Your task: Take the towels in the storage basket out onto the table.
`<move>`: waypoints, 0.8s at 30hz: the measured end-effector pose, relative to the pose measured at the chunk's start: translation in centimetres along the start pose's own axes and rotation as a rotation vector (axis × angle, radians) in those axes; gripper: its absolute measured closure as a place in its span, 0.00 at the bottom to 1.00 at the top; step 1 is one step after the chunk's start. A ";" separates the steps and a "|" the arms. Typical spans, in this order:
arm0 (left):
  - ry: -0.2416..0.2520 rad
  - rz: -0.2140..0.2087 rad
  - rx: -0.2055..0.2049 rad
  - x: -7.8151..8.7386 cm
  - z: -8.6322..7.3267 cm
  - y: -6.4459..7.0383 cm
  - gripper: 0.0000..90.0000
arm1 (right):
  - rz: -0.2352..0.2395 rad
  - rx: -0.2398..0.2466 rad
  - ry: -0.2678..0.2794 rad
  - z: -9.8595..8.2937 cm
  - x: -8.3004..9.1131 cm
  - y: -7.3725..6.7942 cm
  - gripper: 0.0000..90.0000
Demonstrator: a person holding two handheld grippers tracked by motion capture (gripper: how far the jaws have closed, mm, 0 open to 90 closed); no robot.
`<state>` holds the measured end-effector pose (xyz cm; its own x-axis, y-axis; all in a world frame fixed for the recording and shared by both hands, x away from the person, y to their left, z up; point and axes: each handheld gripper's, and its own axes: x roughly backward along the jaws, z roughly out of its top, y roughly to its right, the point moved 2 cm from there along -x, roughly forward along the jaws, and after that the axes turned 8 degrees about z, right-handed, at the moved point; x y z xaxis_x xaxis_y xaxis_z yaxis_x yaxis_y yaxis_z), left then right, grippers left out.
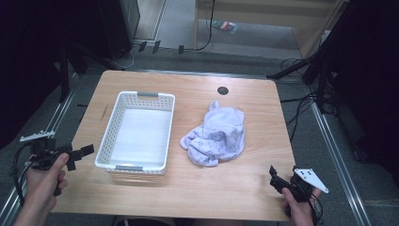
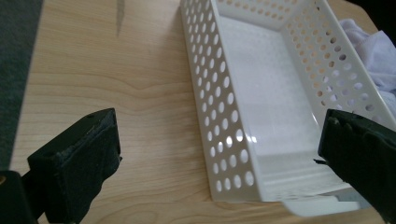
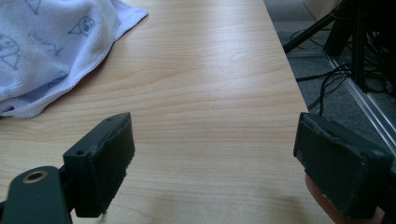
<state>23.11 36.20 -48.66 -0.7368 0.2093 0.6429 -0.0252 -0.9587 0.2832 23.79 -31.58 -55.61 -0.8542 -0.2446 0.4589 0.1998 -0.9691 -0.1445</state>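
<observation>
While the pale printed towel lies crumpled at frame centre-right, just beside the empty white perforated basket, nothing looks done yet: left gripper and right gripper sit wide apart, holding nothing, at the bottom corners.

No readable text or labels anywhere

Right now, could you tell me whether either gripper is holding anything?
Nothing is held: the left gripper and right gripper are both open and empty.
</observation>
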 end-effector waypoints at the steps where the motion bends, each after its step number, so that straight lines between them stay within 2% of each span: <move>1: 0.038 0.019 -0.011 0.0 -0.8 -0.4 0.00 | -0.002 -0.003 0.001 0.0 0.0 0.0 0.14; 2: 0.063 0.036 -0.017 -0.1 -1.3 -0.7 0.00 | -0.002 -0.003 0.001 0.0 0.0 0.0 0.14; 3: 0.063 0.036 -0.017 -0.1 -1.3 -0.7 0.00 | -0.003 -0.004 0.000 0.0 0.0 0.0 0.14; 4: 0.134 0.056 -0.030 -0.1 -2.3 -1.3 0.00 | -0.003 -0.004 0.002 0.0 0.0 0.0 0.14; 5: 0.134 0.056 -0.030 -0.1 -2.3 -1.3 0.00 | -0.004 -0.003 0.001 0.0 0.0 0.0 0.14; 6: 0.165 0.061 -0.019 -0.1 -2.7 -1.6 0.00 | -0.004 -0.003 0.001 0.0 0.0 0.0 0.14; 7: 0.232 0.076 -0.002 -0.2 -3.6 -2.4 0.00 | -0.005 0.000 0.002 0.0 0.0 0.0 0.14; 8: 0.232 0.076 -0.002 -0.2 -3.6 -2.4 0.00 | -0.005 0.000 0.002 0.0 0.0 0.0 0.14; 9: 0.262 0.098 0.010 -0.4 -4.2 -2.9 0.00 | -0.006 -0.001 0.003 0.0 0.0 0.0 0.14; 11: 0.292 0.137 0.038 -0.7 -5.0 -3.9 0.00 | -0.005 0.000 0.003 0.0 0.0 0.0 0.14; 12: 0.292 0.137 0.038 -0.7 -5.0 -3.9 0.00 | -0.004 0.000 0.004 0.0 0.0 0.0 0.14; 13: 0.307 0.164 0.008 -0.6 -5.1 -4.1 0.00 | -0.002 0.001 0.003 0.0 0.0 0.0 0.14; 14: 0.311 0.165 -0.002 -0.7 -5.2 -4.4 0.00 | -0.001 0.004 0.002 0.0 0.0 0.0 0.14; 15: 0.316 0.146 0.004 -0.8 -5.4 -4.5 0.00 | 0.002 0.006 0.002 0.0 0.0 0.0 0.14; 17: 0.316 0.150 -0.005 -0.9 -5.6 -4.5 0.00 | 0.005 0.009 0.000 0.0 0.0 -0.1 0.14; 18: 0.294 0.167 -0.039 -1.7 -5.9 -4.3 0.00 | 0.014 0.015 0.000 0.0 0.0 -0.1 0.14; 21: 0.287 0.185 -0.071 -2.2 -6.0 -3.8 0.00 | 0.017 0.031 0.003 0.0 0.0 -0.2 0.14; 24: 0.277 0.206 -0.058 -2.6 -6.1 -3.8 0.00 | 0.012 0.032 0.005 0.0 0.1 -0.3 0.14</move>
<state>21.03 38.12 -55.77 -0.8856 -0.0425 0.4625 0.1109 -0.9863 0.1218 23.66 -31.35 -55.56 -0.8541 -0.2562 0.4526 0.2252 -0.9666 -0.1220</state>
